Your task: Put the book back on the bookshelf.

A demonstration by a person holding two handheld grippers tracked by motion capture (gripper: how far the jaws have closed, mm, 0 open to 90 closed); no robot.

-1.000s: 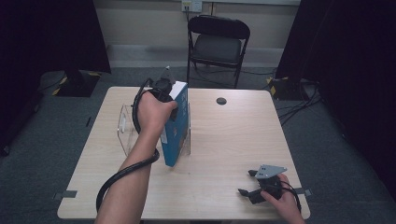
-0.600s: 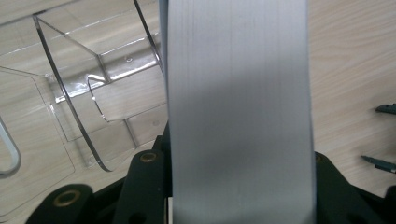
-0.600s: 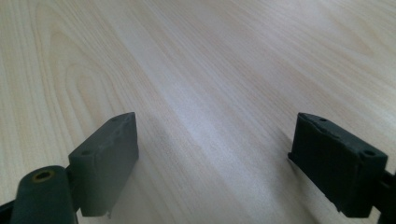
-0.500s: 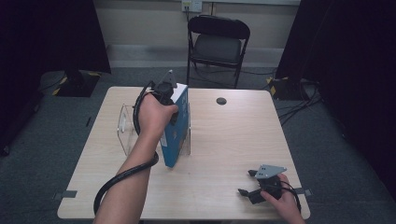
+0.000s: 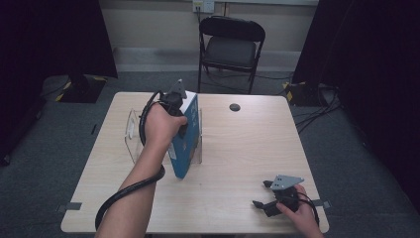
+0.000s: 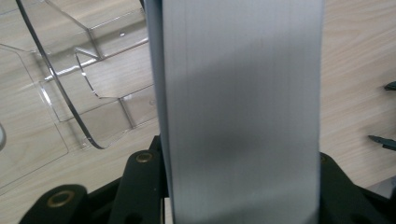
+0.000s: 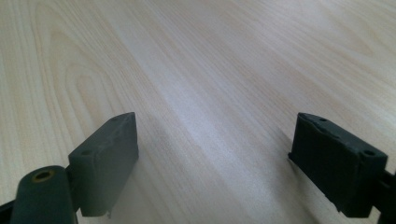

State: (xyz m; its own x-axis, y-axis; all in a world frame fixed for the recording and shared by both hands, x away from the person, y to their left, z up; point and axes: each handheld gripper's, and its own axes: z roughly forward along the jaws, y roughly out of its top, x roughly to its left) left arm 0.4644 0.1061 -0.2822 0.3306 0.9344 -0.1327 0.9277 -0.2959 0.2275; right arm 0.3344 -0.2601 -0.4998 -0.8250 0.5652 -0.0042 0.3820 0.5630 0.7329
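- While the left gripper (image 5: 177,106) clamps the top of the blue-and-white box (image 5: 184,144), the box stands on end on the desk (image 5: 237,148), its far part inside the clear acrylic holder (image 5: 132,130) and its near corner jutting out toward the person.
- In the left gripper view the box's grey face (image 6: 240,112) sits between the jaws, which have just eased a little wider yet seem to press on it — so the release looks only begun.
- To do this well, I'd let the box settle flat on its base and lean on the holder's wall before opening fully — otherwise it may tip.
- The right gripper (image 5: 267,198) rests on the desk's near right corner, jaws spread wide with nothing between them.
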